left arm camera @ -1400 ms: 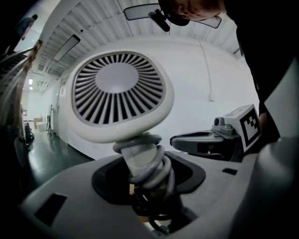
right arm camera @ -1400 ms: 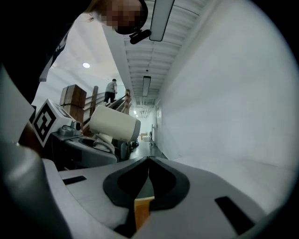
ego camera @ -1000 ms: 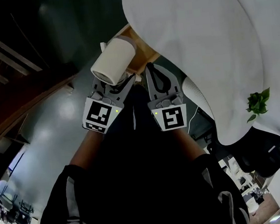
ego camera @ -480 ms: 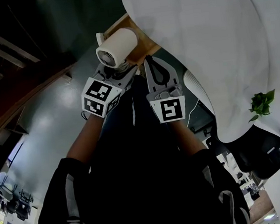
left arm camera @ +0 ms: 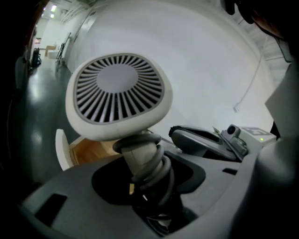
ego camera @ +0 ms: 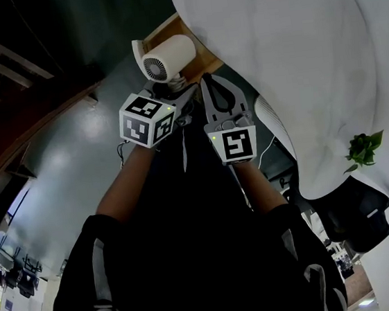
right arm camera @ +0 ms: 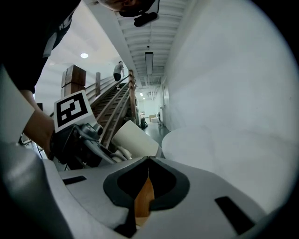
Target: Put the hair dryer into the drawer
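A cream hair dryer (ego camera: pixel 166 57) hangs over the open drawer (ego camera: pixel 166 30), whose wooden inside shows beneath it. My left gripper (ego camera: pixel 171 91) is shut on the dryer's handle (left arm camera: pixel 142 161), around which the grey cord is wound. In the left gripper view the round rear grille (left arm camera: pixel 117 91) faces the camera, with the drawer's white front (left arm camera: pixel 60 149) and wooden bottom (left arm camera: pixel 91 151) behind it. My right gripper (ego camera: pixel 208 81) is shut and empty just right of the dryer. Its jaws meet at the tip (right arm camera: pixel 148 159), with the dryer's barrel (right arm camera: pixel 135 137) left of them.
A large white rounded tabletop (ego camera: pixel 295 56) fills the right side, above the drawer. A small green plant (ego camera: pixel 363 149) and a dark chair (ego camera: pixel 358 216) are at the lower right. Grey floor (ego camera: pixel 75 151) lies left. A wooden staircase (right arm camera: pixel 112 102) rises in the distance.
The left gripper has rolled and sunk with the hair dryer, so the grille now faces the head camera and sits nearer the drawer. The right gripper has sunk a little beside it.
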Available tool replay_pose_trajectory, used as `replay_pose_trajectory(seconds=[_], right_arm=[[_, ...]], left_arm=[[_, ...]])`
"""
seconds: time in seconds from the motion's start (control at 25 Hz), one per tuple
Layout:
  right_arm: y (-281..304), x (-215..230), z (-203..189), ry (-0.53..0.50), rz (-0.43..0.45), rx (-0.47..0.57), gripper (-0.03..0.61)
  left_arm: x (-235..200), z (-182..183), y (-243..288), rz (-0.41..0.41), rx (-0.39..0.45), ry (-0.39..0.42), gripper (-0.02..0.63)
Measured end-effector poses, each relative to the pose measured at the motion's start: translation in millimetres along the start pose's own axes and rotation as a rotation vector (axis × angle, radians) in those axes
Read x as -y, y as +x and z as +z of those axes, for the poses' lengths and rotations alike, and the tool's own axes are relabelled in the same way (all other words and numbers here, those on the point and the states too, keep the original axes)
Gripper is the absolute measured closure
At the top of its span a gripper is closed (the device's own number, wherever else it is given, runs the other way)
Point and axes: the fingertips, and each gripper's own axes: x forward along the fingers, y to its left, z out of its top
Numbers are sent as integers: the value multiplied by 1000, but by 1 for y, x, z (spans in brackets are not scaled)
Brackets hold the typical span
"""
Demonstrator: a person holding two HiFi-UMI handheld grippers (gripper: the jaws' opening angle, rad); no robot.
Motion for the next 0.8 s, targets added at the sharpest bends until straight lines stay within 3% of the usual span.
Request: replay_pose_trajectory(seconds=[0.28, 0.56, 0.64, 0.68, 0.8], right_arm=[[8, 0, -13, -44, 36, 24, 554], [2, -4, -31, -27, 75, -45, 551], [-1, -9, -33, 0, 98, -43, 515], [-1, -12, -34, 16, 110, -39, 462], [-1, -20, -42, 29, 147, -63, 437]], left_arm=[[-12, -9, 15, 1, -12, -115, 408], [-19, -11, 26, 16, -46, -191, 407], [-21, -13, 30, 20, -49, -215, 407], [-23, -13, 31, 23, -53, -227, 407], [-27, -16, 37, 34, -65, -257, 407]])
